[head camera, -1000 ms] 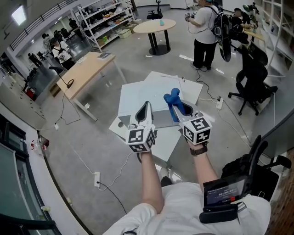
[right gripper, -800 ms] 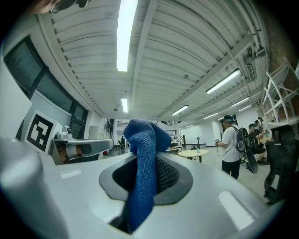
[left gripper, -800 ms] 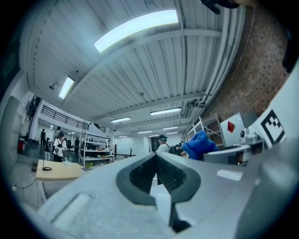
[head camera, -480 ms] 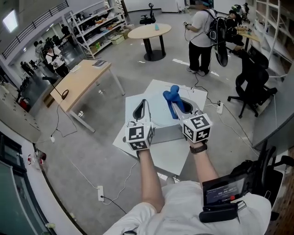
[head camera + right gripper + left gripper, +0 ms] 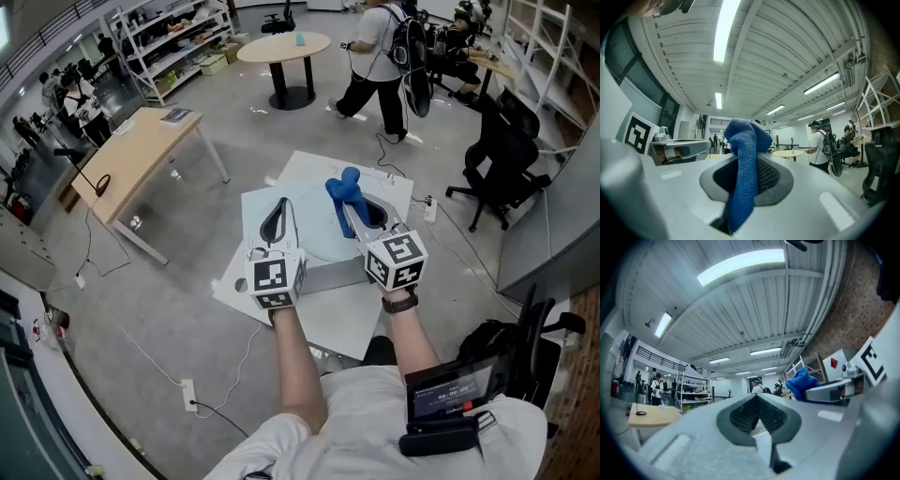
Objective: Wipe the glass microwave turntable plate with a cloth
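Both grippers are held side by side above a low white table (image 5: 302, 175), jaws pointing away from me and tilted up toward the ceiling. My right gripper (image 5: 351, 208) (image 5: 748, 157) is shut on a blue cloth (image 5: 344, 188) (image 5: 745, 177), which bunches above its tips. My left gripper (image 5: 283, 203) (image 5: 757, 397) is shut with nothing in it. A pale round shape, seemingly the glass plate (image 5: 317, 246), lies on the table under and between the grippers; its outline is faint. The left gripper view shows the cloth (image 5: 800, 380) off to the right.
A wooden desk (image 5: 141, 150) stands to the left and a round table (image 5: 284, 47) at the back. A person with a backpack (image 5: 384, 52) walks behind the white table. A black office chair (image 5: 497, 159) stands at right. Cables run over the floor.
Both grippers have kept their hold and their spacing and drifted slightly. The person with the backpack has walked leftward at the back.
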`<state>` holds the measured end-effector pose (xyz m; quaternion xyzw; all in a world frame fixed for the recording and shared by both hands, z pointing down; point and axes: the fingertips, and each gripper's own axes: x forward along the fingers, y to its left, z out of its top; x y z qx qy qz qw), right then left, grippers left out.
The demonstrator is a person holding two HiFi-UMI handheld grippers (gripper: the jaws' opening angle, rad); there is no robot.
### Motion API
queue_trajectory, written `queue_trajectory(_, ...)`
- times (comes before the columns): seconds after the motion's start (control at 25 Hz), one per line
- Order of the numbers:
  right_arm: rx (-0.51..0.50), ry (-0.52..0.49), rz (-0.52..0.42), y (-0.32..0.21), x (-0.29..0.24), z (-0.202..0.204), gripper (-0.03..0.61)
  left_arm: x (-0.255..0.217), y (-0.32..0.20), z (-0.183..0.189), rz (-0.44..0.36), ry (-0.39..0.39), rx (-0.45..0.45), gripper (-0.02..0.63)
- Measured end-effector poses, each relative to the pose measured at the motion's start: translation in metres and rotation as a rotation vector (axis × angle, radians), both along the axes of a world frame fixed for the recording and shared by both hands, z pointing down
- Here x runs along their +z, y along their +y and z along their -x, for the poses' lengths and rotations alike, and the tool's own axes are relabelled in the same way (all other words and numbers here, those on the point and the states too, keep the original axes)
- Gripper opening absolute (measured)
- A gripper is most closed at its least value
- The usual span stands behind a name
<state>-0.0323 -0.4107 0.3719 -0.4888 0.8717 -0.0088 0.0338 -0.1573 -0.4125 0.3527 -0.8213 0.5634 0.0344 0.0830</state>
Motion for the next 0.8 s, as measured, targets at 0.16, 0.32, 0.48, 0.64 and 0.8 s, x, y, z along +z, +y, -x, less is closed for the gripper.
queue_trajectory(0.16, -0.026, 0.024, 0.016, -0.013, 0.006, 0.012, 0.061, 0.026, -0.019, 0.005, 0.106, -0.052, 0.016, 0.002)
queue_trajectory(0.32, -0.014, 0.172, 0.019, -0.032, 0.024, 0.013, 0.06, 0.056, -0.041, 0.01, 0.23, -0.102, 0.006, 0.002)
queue_trajectory(0.48, -0.017, 0.26, 0.049, -0.057, 0.04, 0.013, 0.06, 0.081, -0.058, 0.002, 0.288, -0.12, 0.031, 0.003)
queue_trajectory(0.64, -0.092, 0.325, 0.107, -0.074, 0.053, 0.045, 0.06, 0.106, -0.072, 0.015, 0.355, -0.159, 0.023, 0.003)
queue_trajectory(0.8, -0.202, 0.423, 0.203, -0.081, 0.085, 0.071, 0.06, 0.13, -0.075, 0.014, 0.442, -0.211, 0.038, 0.003)
